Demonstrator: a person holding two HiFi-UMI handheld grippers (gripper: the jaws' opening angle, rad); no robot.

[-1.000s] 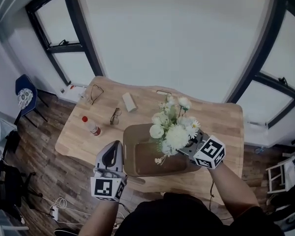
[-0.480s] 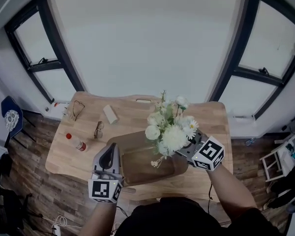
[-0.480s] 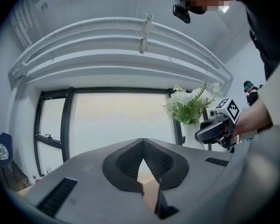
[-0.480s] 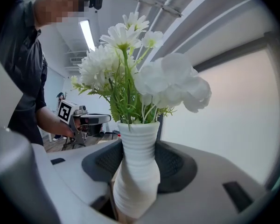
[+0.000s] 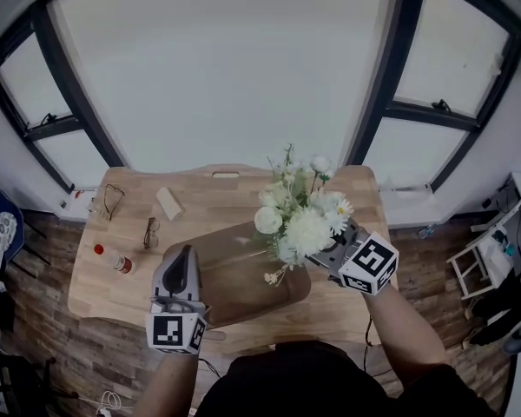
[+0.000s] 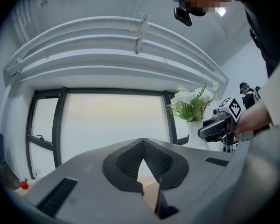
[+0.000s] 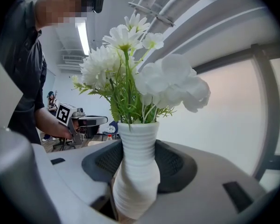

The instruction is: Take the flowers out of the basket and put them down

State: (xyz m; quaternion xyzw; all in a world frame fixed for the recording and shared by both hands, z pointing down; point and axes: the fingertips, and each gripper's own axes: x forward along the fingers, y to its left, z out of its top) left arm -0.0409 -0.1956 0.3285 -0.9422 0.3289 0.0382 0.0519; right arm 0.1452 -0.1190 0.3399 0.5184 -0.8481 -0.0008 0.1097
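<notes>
L gripper (image 5: 186, 254), jaws pressed together w/ nothing btwn them, has drifted from off the near-left corner of the basket (image 5: 234, 289) to over its near-left rim. R gripper (image 5: 319, 254) stays pinched on the vase (image 7: 135, 171), pads on its ribbed waist. It has carried the flowers (image 5: 302, 220) from above the basket's middle-right to above its right rim, up in the air & clear of the basket floor. So the take-out looks done to me. What's left is the put-down, prob. on bare table (image 5: 243, 189) beside the basket. Count, L to R: 2 prs of glasses, one (image 5: 110, 200) at the far-left corner & a second pair (image 5: 151, 231) nearer the basket; 1 red-capped bottle (image 5: 115, 261); 1 small pale block (image 5: 168, 203); 1 basket; 1 vase w/ 1 bunch of white blooms; 2 grippers.
</notes>
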